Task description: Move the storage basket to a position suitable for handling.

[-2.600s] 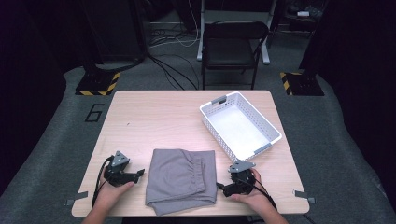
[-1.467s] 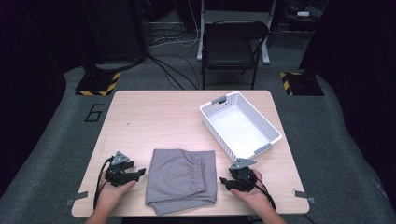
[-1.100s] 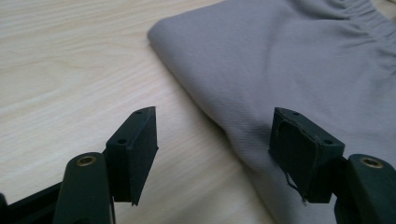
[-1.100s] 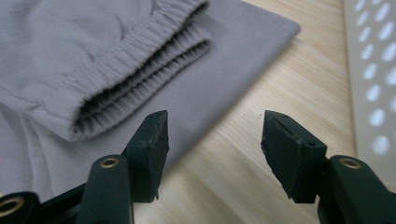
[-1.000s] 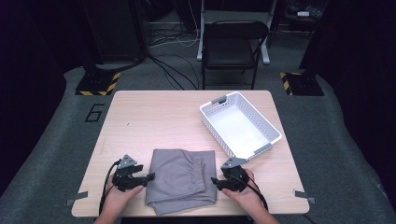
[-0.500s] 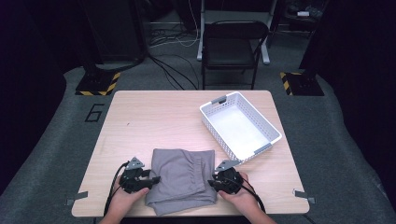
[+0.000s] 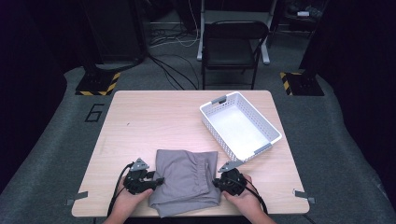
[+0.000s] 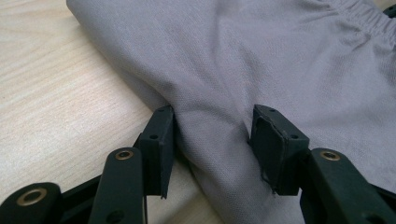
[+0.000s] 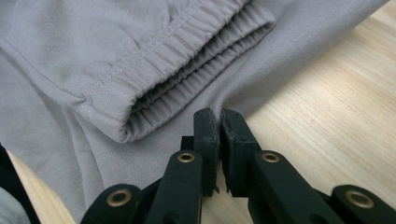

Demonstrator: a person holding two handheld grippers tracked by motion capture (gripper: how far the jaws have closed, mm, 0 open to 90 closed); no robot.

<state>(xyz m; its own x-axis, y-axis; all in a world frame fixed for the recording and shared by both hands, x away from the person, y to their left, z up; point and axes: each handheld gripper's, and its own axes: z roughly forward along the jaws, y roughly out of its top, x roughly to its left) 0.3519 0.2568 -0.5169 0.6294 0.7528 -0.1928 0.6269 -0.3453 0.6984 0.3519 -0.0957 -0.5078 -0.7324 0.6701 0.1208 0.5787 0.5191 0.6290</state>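
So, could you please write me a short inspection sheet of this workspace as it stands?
Surface: wooden table, bare at the far left.
Job's things: folded grey garment at the near edge; white basket, empty.
Clutter: nothing seen.
Grippers: left claw part-closed, its jaws just closing, a fabric fold between them; right claw shut on the garment's edge.
Cables: one trails from each claw; more on the floor beyond.
Surroundings: folding chair, dark floor.
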